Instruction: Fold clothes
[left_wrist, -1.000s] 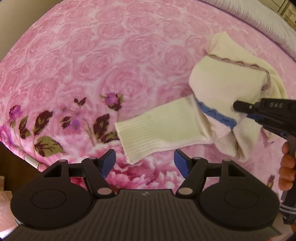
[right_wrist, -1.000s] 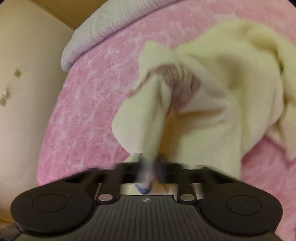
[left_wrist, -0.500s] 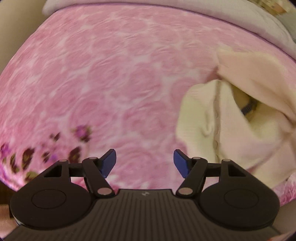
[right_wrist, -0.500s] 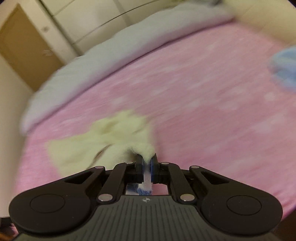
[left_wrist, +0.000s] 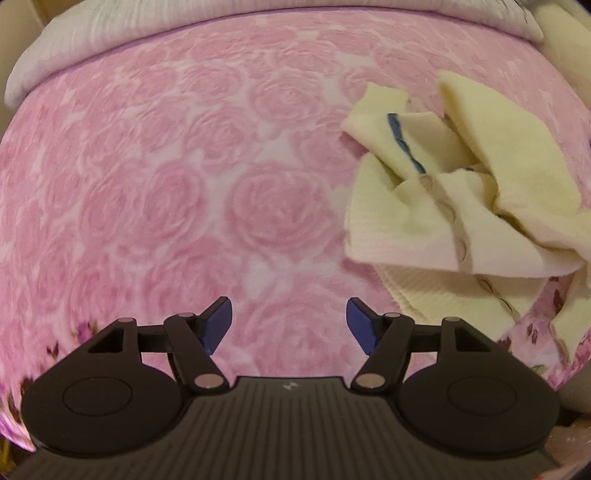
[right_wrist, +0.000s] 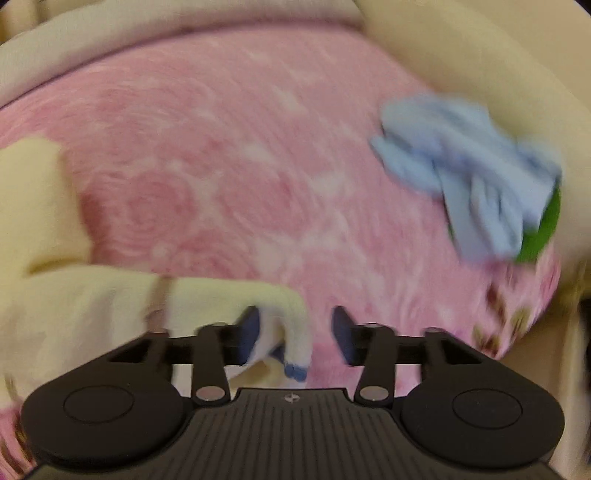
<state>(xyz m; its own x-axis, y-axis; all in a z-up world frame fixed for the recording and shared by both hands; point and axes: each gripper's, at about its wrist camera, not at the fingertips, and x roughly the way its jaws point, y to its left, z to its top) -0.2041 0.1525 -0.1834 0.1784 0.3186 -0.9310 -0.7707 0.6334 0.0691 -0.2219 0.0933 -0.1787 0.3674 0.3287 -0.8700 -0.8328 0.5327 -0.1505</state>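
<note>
Left gripper (left_wrist: 289, 325) hangs over bare pink rose blanket (left_wrist: 192, 177), jaws spread wide w/ nothing between them. Cream cardigan (left_wrist: 469, 192) lies crumpled on the blanket to its right, blue trim and ribbed hem showing, not touching the fingers. Right gripper (right_wrist: 295, 336) has jaws apart; a cream fold w/ blue edge (right_wrist: 295, 371) droops between them, up against the left finger, clear of the right one, so not pinched. Right view is blurred. Light-blue garment (right_wrist: 476, 173) sits well apart near the far right edge, atop something green (right_wrist: 541, 229).
</note>
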